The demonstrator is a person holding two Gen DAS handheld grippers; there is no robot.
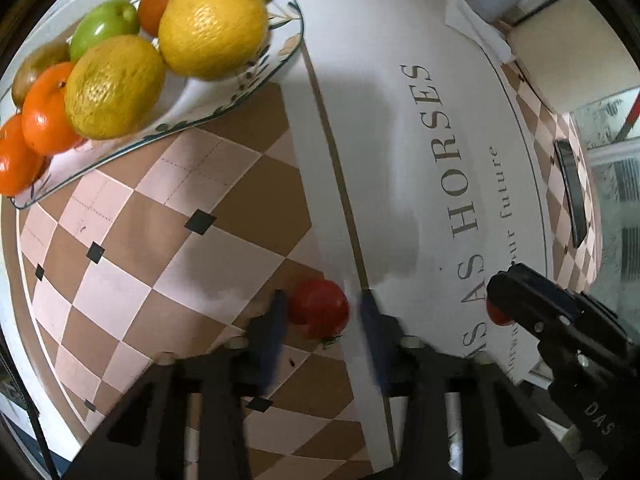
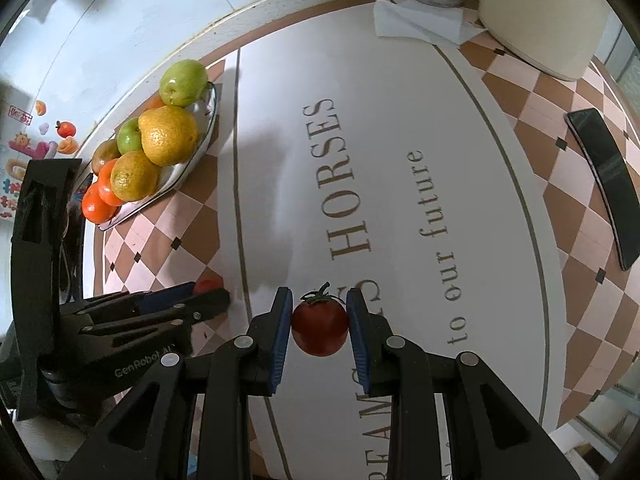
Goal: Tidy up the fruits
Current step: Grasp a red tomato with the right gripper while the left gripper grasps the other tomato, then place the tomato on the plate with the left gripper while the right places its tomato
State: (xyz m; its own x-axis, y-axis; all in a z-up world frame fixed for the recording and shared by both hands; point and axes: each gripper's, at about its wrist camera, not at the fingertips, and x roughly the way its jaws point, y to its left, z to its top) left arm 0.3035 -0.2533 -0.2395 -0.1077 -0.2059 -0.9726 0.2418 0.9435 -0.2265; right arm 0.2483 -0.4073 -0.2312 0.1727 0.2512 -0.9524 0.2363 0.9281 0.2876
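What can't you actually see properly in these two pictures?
- Left wrist view: the left gripper and its tomato are motion-blurred; whether the pads touch is unclear.
- Left wrist view: the plate is cut by the edge.
- Right wrist view: wall stickers too small to read.

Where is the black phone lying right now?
In the right wrist view, the phone lies at the far right on the checkered cloth, beyond the white lettered panel.
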